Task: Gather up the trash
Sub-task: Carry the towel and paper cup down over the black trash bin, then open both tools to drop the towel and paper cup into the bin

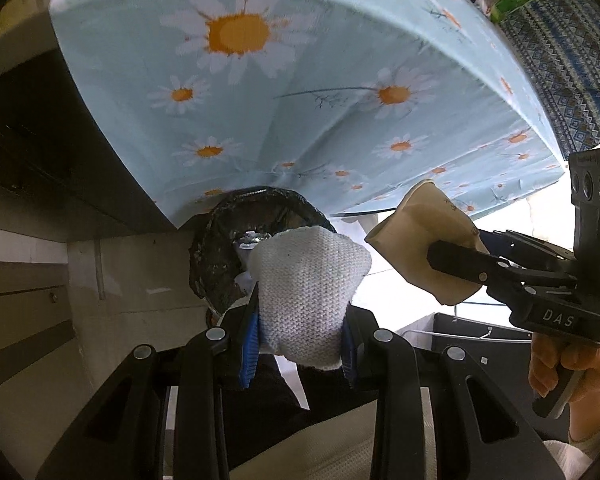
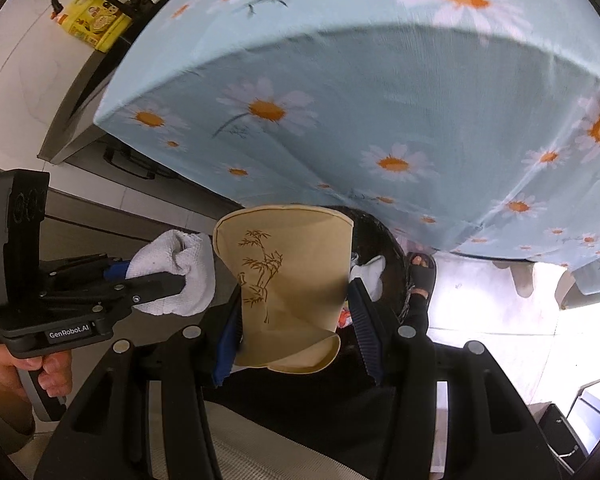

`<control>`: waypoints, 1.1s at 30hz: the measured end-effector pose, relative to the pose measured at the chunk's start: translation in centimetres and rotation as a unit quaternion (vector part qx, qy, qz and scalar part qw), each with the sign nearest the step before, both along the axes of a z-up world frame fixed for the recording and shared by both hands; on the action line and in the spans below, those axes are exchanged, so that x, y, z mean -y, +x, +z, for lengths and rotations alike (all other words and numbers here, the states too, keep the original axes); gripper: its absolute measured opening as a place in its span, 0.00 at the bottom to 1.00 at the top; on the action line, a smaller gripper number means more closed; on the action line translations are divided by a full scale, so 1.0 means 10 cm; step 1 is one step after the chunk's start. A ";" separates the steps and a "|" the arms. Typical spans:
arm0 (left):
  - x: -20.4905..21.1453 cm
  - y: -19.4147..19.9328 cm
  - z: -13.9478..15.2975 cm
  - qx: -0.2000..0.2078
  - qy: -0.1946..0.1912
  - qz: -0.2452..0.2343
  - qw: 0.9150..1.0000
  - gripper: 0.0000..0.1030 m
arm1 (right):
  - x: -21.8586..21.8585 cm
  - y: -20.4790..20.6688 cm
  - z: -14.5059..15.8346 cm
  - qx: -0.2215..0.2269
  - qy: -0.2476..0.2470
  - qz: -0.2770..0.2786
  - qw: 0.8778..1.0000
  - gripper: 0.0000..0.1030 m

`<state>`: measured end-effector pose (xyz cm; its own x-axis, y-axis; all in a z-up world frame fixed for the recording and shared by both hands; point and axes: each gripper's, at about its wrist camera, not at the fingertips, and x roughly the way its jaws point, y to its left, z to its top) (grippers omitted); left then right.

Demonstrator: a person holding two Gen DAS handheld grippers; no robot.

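Left gripper point(image 1: 300, 344) clamps white tissue wad point(image 1: 308, 296); right gripper point(image 2: 296, 336) clamps crushed paper cup point(image 2: 284, 280). Both above black-lined bin point(image 1: 216, 248) holding trash scraps.

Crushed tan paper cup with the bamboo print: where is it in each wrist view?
Left wrist: crushed tan paper cup at right of centre, clamped in the right gripper.
Right wrist: centre, between that gripper's own fingers.
Shared landmark: the light-blue daisy-print tablecloth across the top of both.
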<state>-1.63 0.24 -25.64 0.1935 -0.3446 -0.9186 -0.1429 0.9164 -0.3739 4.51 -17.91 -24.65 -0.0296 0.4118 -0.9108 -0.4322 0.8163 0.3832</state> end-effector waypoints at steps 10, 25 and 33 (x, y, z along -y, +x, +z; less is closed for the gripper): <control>0.08 0.04 -0.13 -0.020 -0.002 -0.008 1.000 0.43 | 0.02 0.12 -0.15 -0.025 0.003 -0.019 1.000 0.51; 0.17 0.16 -0.14 -0.038 0.010 -0.016 0.999 0.53 | 0.13 0.22 -0.07 -0.033 0.019 -0.040 0.998 0.61; 0.19 0.17 -0.13 -0.038 0.014 -0.012 0.999 0.67 | 0.21 0.22 -0.05 -0.032 0.022 -0.046 0.998 0.62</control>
<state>0.10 -1.71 -26.91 0.1140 -0.3216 -0.9400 -0.1471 0.9303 -0.3361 6.74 -19.98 -25.15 -0.0477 0.4551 -0.8892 -0.3291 0.8333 0.4442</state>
